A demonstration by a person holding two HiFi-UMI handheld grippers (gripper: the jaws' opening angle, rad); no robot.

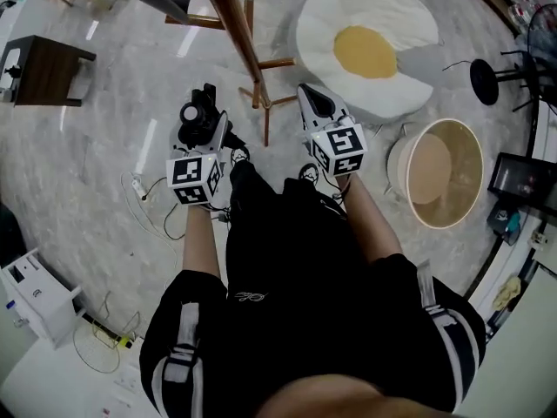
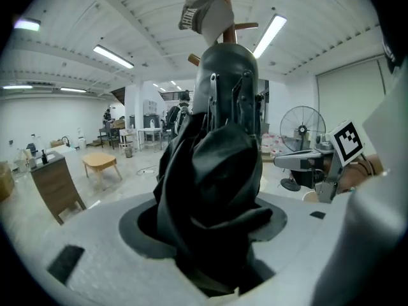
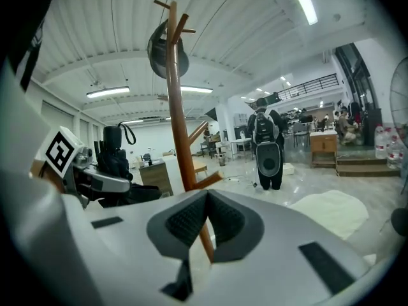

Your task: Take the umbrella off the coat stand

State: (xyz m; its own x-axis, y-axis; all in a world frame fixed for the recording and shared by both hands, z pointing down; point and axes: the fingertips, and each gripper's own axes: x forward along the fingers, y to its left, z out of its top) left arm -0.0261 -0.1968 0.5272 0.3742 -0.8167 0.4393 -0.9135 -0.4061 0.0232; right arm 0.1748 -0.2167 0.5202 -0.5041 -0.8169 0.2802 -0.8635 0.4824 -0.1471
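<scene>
Folded black fabric umbrella (image 2: 217, 164) clamped upright in the left gripper (image 1: 211, 138), right gripper (image 3: 205, 203) pinched closed on nothing, brown wooden coat stand (image 3: 179, 126) just beyond

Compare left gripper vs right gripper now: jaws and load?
The left gripper has its jaws apart, clamped on the folded black umbrella. The right gripper has its jaws meeting at the tips and holds nothing. The left gripper view is filled by the umbrella, while the right gripper view shows the wooden coat stand beyond its jaws. Both are white and carry a marker cube.
</scene>
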